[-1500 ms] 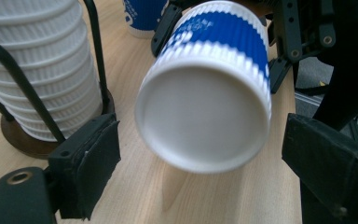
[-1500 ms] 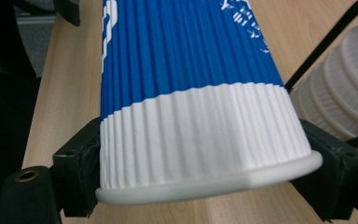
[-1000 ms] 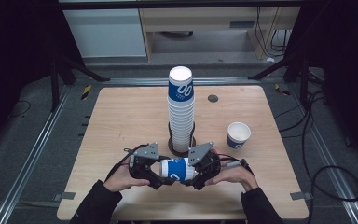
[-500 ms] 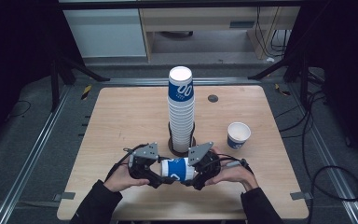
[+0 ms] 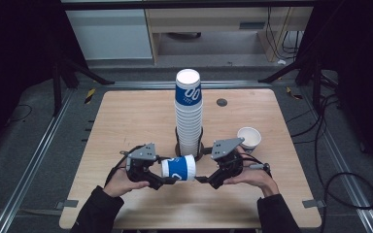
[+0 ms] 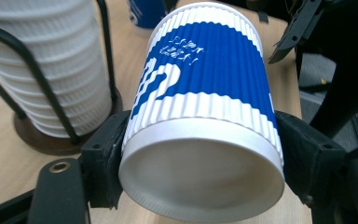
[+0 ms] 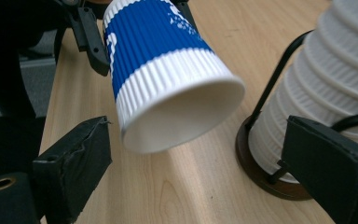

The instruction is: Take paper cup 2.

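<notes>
One blue-white cup (image 5: 178, 168) lower centre, clamped sideways in left gripper (image 5: 161, 180) jaws; right gripper (image 5: 205, 179) jaws apart. One cup stack (image 5: 189, 114), one loose cup (image 5: 248, 138) on desk (image 5: 121, 121).

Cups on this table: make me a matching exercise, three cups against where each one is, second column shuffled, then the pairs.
Column one:
1. Blue-and-white ribbed cup
2. Tall stack of cups
3. Single cup

Column two:
A. Standing alone on the table, mouth up, towards its right side
B. In the wire holder at the table's middle
C. On its side, gripped at its base end by the left tool, its mouth facing the open right tool

Pairs: 1-C, 2-B, 3-A
</notes>
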A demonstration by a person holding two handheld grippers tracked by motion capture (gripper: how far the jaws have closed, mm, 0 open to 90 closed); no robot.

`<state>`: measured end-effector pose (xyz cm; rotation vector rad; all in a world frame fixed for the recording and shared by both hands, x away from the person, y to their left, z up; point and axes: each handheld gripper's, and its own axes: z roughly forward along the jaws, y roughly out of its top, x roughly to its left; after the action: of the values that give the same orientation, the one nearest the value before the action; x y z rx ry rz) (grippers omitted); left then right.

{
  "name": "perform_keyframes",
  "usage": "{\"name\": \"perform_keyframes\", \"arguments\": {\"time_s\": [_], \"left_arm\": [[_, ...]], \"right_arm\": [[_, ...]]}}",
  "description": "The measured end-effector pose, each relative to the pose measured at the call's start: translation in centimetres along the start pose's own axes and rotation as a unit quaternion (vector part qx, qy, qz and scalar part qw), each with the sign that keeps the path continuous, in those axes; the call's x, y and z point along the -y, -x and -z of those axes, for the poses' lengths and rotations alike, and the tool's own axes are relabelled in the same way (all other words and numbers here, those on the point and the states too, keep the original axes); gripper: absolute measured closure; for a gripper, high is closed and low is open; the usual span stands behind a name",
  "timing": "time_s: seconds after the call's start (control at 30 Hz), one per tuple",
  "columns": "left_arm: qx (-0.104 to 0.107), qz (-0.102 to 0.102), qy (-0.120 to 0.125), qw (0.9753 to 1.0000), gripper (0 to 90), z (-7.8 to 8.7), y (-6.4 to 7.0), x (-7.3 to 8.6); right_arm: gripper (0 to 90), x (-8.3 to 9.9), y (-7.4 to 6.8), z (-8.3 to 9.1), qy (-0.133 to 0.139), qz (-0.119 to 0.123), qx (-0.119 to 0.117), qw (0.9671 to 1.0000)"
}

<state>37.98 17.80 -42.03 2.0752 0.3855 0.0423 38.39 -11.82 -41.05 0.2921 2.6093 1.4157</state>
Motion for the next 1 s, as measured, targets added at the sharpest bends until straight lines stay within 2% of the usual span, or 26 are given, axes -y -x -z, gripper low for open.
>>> {"name": "perform_keyframes", "arguments": {"time_s": [0.17,0.27,0.47,0.73,1.0], "left_arm": [[-0.004,0.004,0.041,0.9991,25.3,1.0,-0.3,-0.1],[-0.004,0.001,0.055,0.9985,25.2,1.2,-0.2,-0.2],[0.011,-0.001,0.065,0.9978,25.3,1.0,0.1,-0.3],[0.028,-0.010,0.073,0.9969,25.3,0.2,0.9,-0.7],[0.045,-0.017,0.070,0.9964,25.3,-0.3,1.4,-0.8]], "right_arm": [[8.4,0.4,0.3,1.1,0.029,-0.018,0.003,0.9994],[8.3,0.6,0.4,1.2,0.041,-0.028,-0.001,0.9988],[8.1,0.9,0.4,0.9,0.046,-0.035,-0.020,0.9981],[8.4,0.7,0.1,0.5,0.072,-0.043,-0.056,0.9949],[8.5,0.8,-0.1,-0.1,0.071,-0.044,-0.076,0.9935]]}}
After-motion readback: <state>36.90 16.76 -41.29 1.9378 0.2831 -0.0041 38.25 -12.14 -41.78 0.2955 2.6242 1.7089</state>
